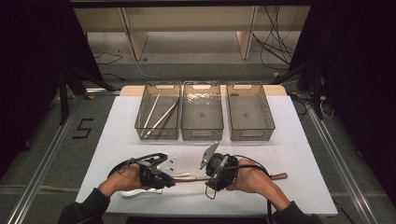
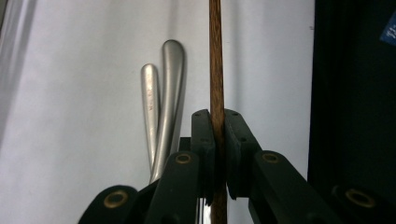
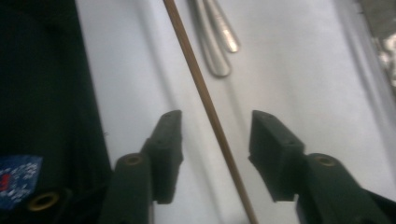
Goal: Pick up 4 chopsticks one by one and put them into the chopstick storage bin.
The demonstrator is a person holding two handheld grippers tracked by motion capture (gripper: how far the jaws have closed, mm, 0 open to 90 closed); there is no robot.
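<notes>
The left claw [image 2: 218, 133] pinches the brown chopstick [image 2: 215, 60], the right claw [image 3: 215, 135] gapes wide around it untouching, and the left bin [image 1: 173, 130] at the worktop's far edge waits

Dark long sleeves [image 1: 86, 207] cover both forearms at the frame's bottom. Each black two-jaw gripper [image 1: 161, 175] trails a black cable [image 1: 267, 205]; brass-coloured rivets [image 2: 183, 158] stud the matte black jaws.

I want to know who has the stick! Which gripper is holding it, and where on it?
The left gripper pinches the brown wooden stick partway along its shaft. The right gripper is open around the stick, pads not touching.
</notes>
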